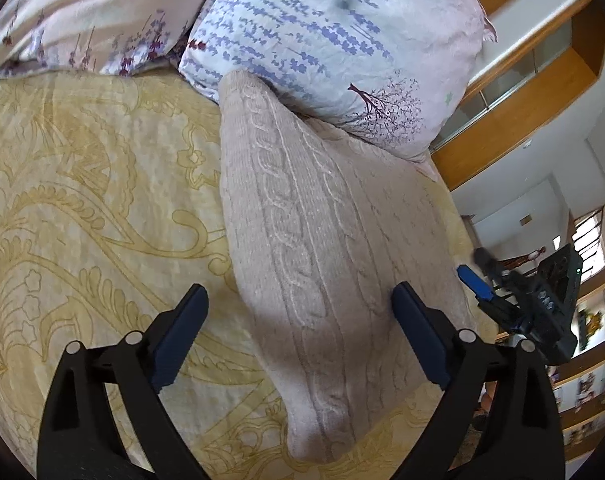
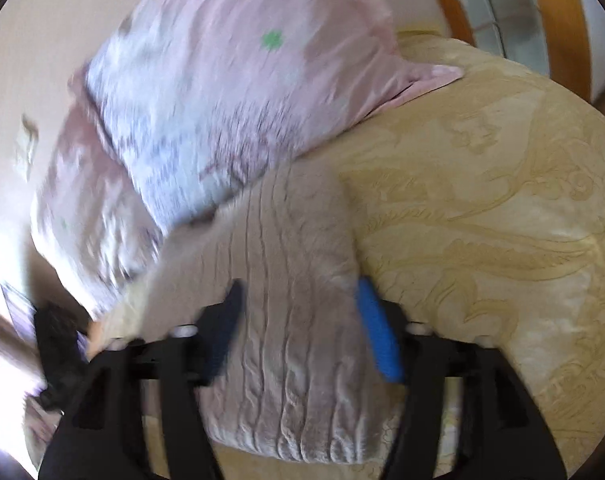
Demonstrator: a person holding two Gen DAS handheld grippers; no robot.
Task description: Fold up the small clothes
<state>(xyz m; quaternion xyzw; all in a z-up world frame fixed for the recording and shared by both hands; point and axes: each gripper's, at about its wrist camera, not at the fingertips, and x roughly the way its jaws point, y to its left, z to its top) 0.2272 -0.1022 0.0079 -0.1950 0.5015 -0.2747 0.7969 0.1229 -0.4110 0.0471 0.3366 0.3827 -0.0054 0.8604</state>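
Observation:
A beige cable-knit garment (image 1: 314, 248) lies in a long folded strip on the yellow patterned bedspread (image 1: 82, 200), its far end against a floral pillow (image 1: 322, 40). My left gripper (image 1: 300, 300) is open and empty, its fingers spread over the garment's near part. The right gripper (image 1: 476, 276) shows at the right edge of the left wrist view, beside the garment. In the right wrist view the same garment (image 2: 294, 272) runs between my open right gripper (image 2: 300, 304) fingers; this view is blurred. The bedspread (image 2: 482, 220) lies to its right.
A second floral pillow (image 1: 94, 20) lies at the back left. The pink floral pillow (image 2: 222, 92) sits behind the garment in the right wrist view. A wooden headboard or shelf unit (image 1: 522, 92) stands to the right of the bed.

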